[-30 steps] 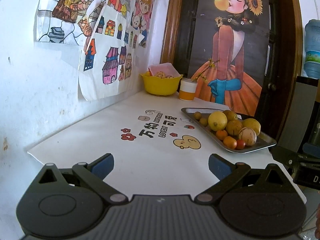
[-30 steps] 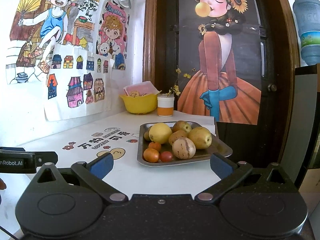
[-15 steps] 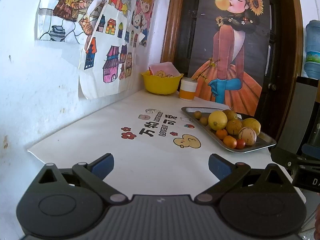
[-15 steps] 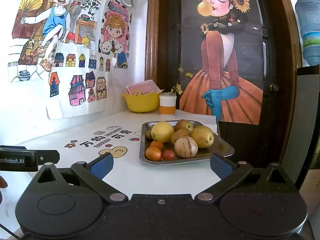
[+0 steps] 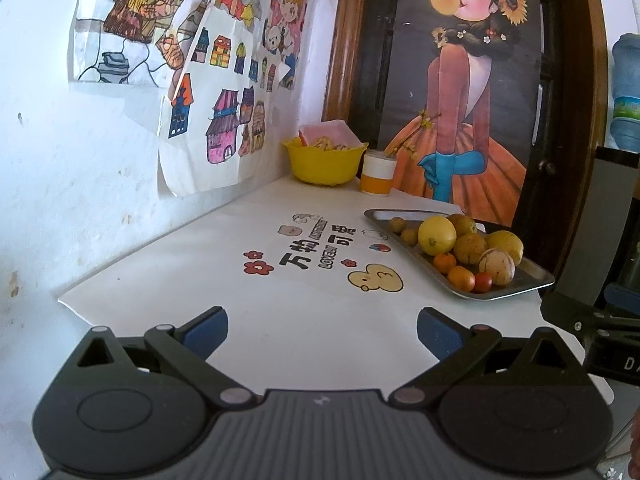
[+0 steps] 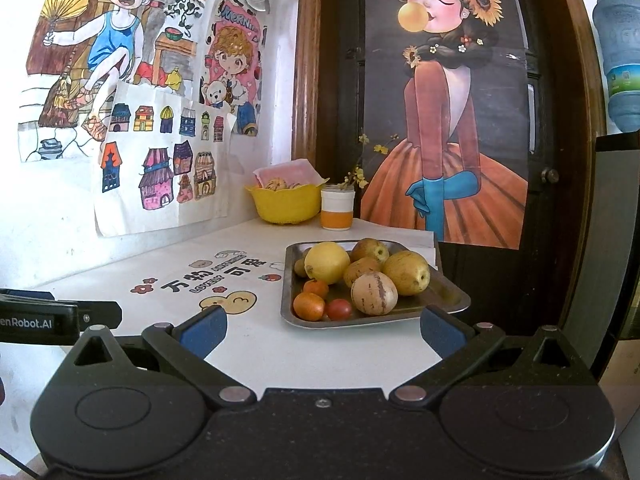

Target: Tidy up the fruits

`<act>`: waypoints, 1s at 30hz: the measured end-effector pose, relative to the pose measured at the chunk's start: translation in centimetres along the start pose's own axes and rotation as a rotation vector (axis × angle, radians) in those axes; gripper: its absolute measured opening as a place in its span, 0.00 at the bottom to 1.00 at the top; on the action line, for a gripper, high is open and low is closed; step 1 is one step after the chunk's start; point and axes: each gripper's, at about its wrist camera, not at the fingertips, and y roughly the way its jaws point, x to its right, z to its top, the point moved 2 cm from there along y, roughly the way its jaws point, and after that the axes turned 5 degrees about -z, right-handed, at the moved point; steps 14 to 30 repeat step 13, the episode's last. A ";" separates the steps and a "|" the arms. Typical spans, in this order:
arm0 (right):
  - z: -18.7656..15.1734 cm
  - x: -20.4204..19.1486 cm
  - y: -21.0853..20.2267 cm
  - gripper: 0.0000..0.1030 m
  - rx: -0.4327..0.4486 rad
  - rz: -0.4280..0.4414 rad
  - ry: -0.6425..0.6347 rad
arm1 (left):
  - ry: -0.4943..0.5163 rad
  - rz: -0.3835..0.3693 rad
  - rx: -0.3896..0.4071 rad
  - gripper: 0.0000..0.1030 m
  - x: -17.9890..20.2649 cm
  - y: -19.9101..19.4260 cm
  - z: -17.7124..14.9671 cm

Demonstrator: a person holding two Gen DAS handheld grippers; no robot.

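Compared with a second ago, little has changed: in the right wrist view the metal tray (image 6: pixel 448 300) of fruit sits a touch nearer and lower in the frame, while the left wrist view looks almost the same, the tray (image 5: pixel 532 280) staying off to the right. The left hand-held gripper (image 5: pixel 322 330) hangs above the white tabletop (image 5: pixel 224 264) with its blue-padded fingers spread wide apart, holding nothing and touching nothing. The right hand-held gripper (image 6: pixel 322 328) is likewise spread wide and empty, pointed at the near edge of the tray, which lies between and just beyond its fingertips without contact. The tray rests on the right part of the tabletop, beside a printed cartoon design. In it lie a large yellow lemon (image 6: pixel 327 262), a striped pale round fruit (image 6: pixel 374 294), a yellow-green fruit (image 6: pixel 406 272) touching it, two small oranges (image 6: pixel 309 306) and a little red tomato (image 6: pixel 339 309) at the front. At the back, against the wall, a yellow bowl (image 6: pixel 286 202) stands just beside a white and orange cup (image 6: pixel 337 210). The body of the left hand-held gripper shows at the left edge of the right view.
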 end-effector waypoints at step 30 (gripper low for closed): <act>-0.2 -0.3 -0.1 0.99 -0.004 0.008 -0.006 | -0.026 -0.020 -0.017 1.00 -0.1 0.1 0.0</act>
